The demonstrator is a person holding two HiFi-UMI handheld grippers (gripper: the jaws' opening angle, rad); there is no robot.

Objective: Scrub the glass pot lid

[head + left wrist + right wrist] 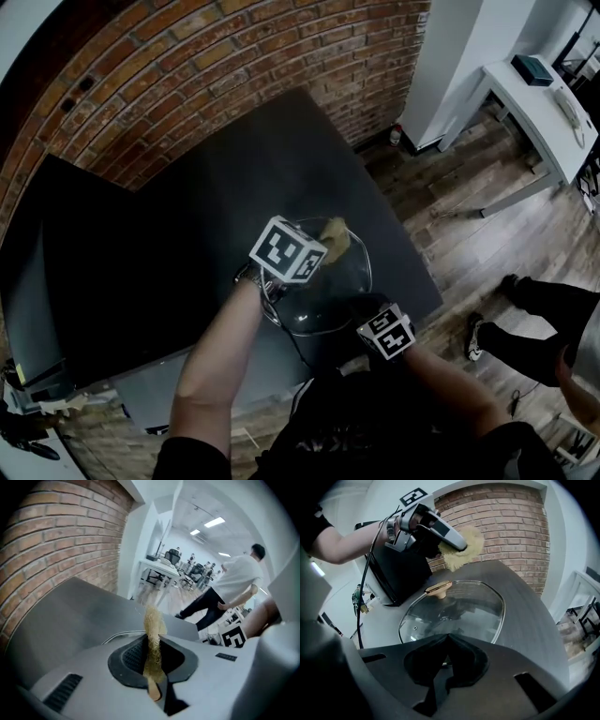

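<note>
The glass pot lid point(457, 611) with its tan knob point(438, 588) is held tilted over the dark table point(187, 244). My right gripper point(446, 654) is shut on the lid's near rim. Seen from the head view, the lid point(323, 286) lies between the two marker cubes, with the right gripper point(364, 314) at its lower right edge. My left gripper point(153, 644) is shut on a yellow fibrous scrubber point(152, 620). The scrubber point(465, 548) hangs in the left gripper point(459, 545) just above the lid's far side, apart from the glass. The same scrubber point(336, 239) shows over the lid's upper rim.
A brick wall point(216, 66) backs the table. A black boxy appliance point(398, 573) with cables stands on the table's left. A person point(534, 323) walks on the wooden floor at right, near a white desk point(539, 103).
</note>
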